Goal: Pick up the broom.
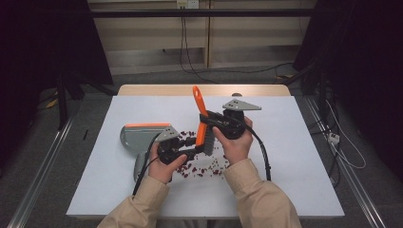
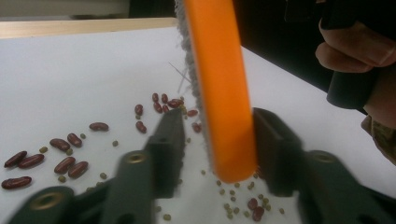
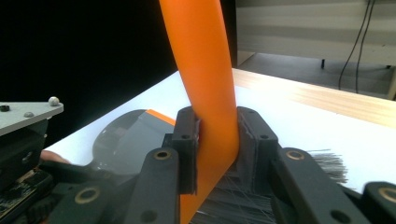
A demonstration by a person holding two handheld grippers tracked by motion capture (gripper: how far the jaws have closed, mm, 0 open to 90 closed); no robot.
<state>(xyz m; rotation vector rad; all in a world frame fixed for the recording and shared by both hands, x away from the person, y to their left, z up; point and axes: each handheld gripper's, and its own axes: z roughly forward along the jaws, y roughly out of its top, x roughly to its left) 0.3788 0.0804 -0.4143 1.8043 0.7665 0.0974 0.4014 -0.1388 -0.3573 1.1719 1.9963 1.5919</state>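
1. Brush (image 1: 201, 121), centre of the high view: a long orange handle rising toward the upper middle of the frame, narrowing to a rounded tip; a dark bristle head at its lower end, just above the white table (image 1: 294, 156).
2. Right gripper (image 1: 215, 124) is clenched on the brush. In the right gripper view both black jaws press flat against the orange handle (image 3: 205, 93), which curves up out of the top of the frame; grey bristles (image 3: 327, 163) fan out at lower right.
3. Left gripper (image 1: 197, 145), centre-left of the high view, reaches toward the bristle end. In the left gripper view the orange back of the brush (image 2: 222, 93) stands between its jaws: the right jaw lies against it, the left jaw sits a little apart beside the pale bristle edge. Not yet pinching.
4. Beans (image 1: 202, 168) lie scattered on the table below the brush: dark red kidney-shaped ones (image 2: 65, 163) and small green ones, loose at lower left and bottom centre of the left gripper view.
5. Grey dustpan (image 1: 138, 135) with an orange lip lies flat at middle left of the high view, beside the left gripper.
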